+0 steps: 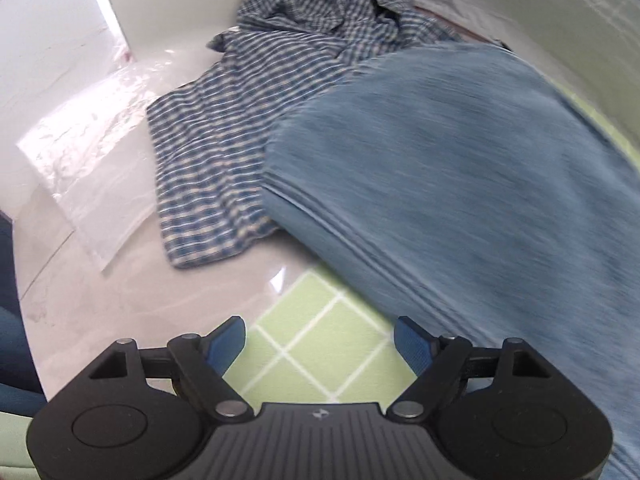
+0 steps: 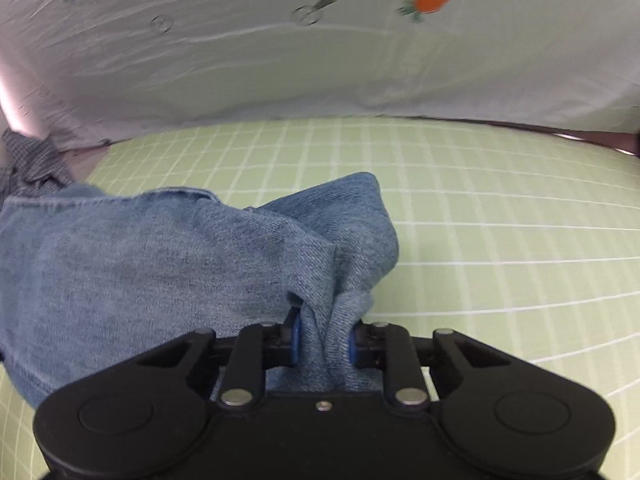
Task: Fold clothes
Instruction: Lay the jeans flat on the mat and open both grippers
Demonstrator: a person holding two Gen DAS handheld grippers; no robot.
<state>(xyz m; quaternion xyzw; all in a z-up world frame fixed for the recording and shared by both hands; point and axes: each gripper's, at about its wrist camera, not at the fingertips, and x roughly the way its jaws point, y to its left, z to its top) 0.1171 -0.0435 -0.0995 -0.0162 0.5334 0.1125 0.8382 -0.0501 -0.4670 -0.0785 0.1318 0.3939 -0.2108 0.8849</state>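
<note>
- Denim piece (image 2: 140, 264) lies bunched on the green grid mat (image 2: 480, 220), not flat or squared, so I'd say its folding is mid-way at best.
- Checked shirt (image 1: 224, 140) sits crumpled beside it, unfolded.
- My right gripper (image 2: 323, 340) pinches a denim corner, low over the mat.
- My left gripper (image 1: 320, 344) hovers spread, holding nothing.

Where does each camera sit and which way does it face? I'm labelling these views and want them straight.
Left wrist: on the left gripper, open and empty, facing a checked shirt on the table, by the denim garment.
Right wrist: on the right gripper, shut on a bunch of the denim garment, facing a carrot-print cloth.
Shared: the denim garment, checked shirt and green grid mat.
</note>
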